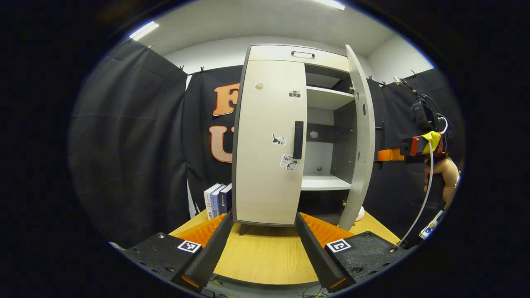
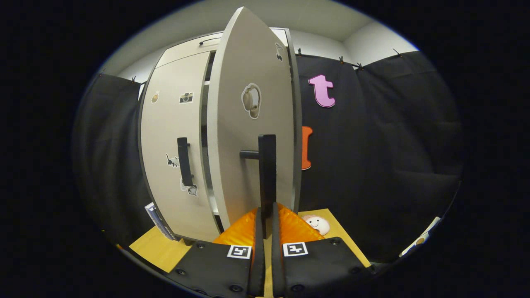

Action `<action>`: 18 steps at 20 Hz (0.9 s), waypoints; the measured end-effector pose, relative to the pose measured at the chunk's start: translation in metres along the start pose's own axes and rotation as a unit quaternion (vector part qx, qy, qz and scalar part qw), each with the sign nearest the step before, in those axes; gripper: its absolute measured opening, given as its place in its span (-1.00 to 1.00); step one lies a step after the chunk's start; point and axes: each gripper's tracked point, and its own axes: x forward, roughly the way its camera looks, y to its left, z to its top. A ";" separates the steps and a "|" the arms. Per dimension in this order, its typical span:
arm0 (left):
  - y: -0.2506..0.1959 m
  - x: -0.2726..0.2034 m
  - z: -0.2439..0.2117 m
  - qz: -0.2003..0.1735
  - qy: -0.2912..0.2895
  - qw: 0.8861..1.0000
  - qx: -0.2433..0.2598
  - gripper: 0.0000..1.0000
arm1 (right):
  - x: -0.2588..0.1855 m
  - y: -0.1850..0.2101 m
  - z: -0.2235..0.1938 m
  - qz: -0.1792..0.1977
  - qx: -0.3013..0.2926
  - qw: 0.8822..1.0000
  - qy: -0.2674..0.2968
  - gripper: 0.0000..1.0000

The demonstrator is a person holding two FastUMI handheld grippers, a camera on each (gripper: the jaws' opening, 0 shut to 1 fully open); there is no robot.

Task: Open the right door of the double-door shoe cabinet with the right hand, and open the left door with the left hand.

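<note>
Left gripper view: a tall pale shoe cabinet (image 1: 269, 145) is seen straight ahead of the left claw (image 1: 265, 248), standing on a wooden worktop (image 1: 265, 260). Its left door (image 1: 271, 140) is shut, with a dark vertical handle (image 1: 298, 140) at its inner edge, above and slightly right of the claw's gap. The left claw is held wide open and empty, well short of the cabinet, probably kept ready for that handle. The right door (image 1: 359, 136) is swung outward, up and to the right of the claw, so bare shelves (image 1: 327, 182) are exposed. Beyond its edge, the right claw's body (image 1: 420, 147) and the hand (image 1: 445, 174) holding it can be made out. A row of books (image 1: 217, 200) stands left of the cabinet.

In the right gripper view, the right door (image 2: 248, 124) is seen from its outer face, directly ahead of the right claw (image 2: 265, 223). Its handle (image 2: 267, 174) rises from between the fingers, which are drawn nearly together around its lower end; the handle appears gripped, presumably for pulling. The shelves are hidden here. A small round smiling toy (image 2: 316, 224) lies on the worktop just right of the claw.
</note>
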 end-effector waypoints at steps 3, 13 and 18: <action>-0.016 0.012 0.005 -0.011 -0.001 1.000 0.005 0.89 | 0.008 -0.002 -0.003 0.000 0.009 1.000 0.009 -0.72; -0.065 0.052 0.015 -0.034 0.001 0.999 0.004 0.89 | -0.007 -0.032 -0.002 -0.003 -0.005 1.000 0.011 -0.84; -0.074 0.083 0.025 -0.024 -0.005 1.000 0.001 0.89 | -0.015 -0.071 -0.004 -0.060 0.005 0.998 0.012 -0.83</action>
